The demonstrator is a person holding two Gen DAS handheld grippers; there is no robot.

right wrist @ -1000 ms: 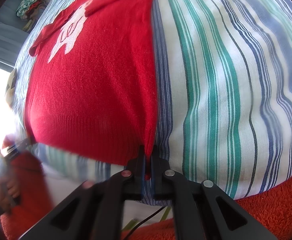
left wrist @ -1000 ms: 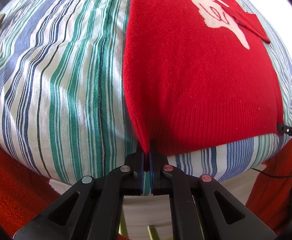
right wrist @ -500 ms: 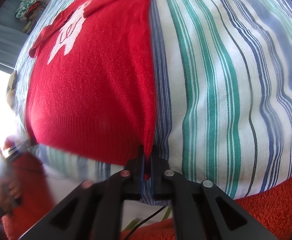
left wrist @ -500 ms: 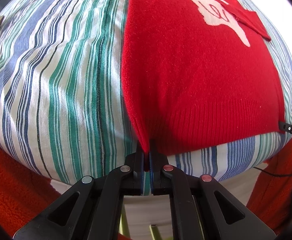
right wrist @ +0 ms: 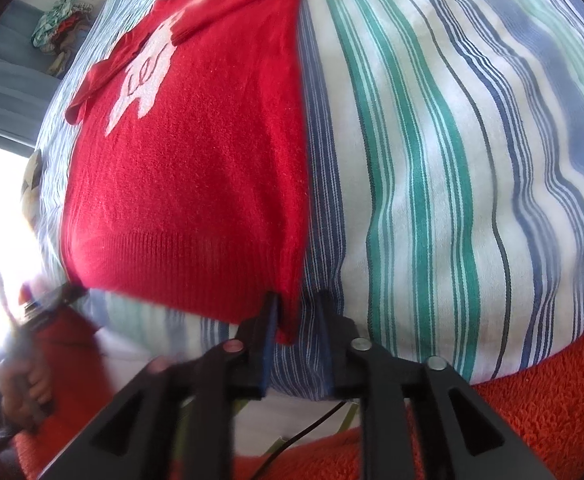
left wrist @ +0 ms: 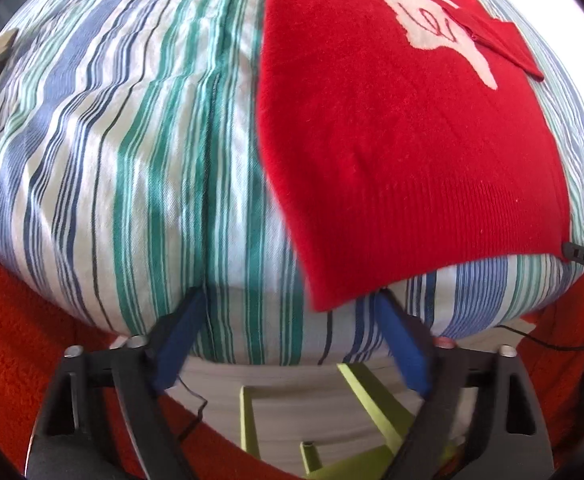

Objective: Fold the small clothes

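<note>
A small red sweater point(left wrist: 392, 160) with a white motif point(left wrist: 432, 28) lies flat on the striped bedspread point(left wrist: 131, 160), its sleeves folded across the chest. My left gripper point(left wrist: 289, 296) points down at the near left hem corner. Its jaws are opening wide, and the corner lies loose between them, touching neither pad. In the right wrist view the sweater point(right wrist: 179, 184) fills the left half. My right gripper point(right wrist: 298, 300) is at the near right hem corner, its jaws opening. The corner hangs in the gap, close against the left pad, no longer pinched.
The blue, green and white bedspread point(right wrist: 432, 180) stretches to both sides of the sweater. Orange fleece point(left wrist: 11, 340) borders the near edge. A green chair frame point(left wrist: 372, 400) and a thin cable show below. A hand point(right wrist: 23, 384) with the other gripper is at lower left.
Both grippers were shut on the hem corners; now the left jaws stand wide apart and the right jaws have parted a little. The left corner has dropped onto the bedspread.
</note>
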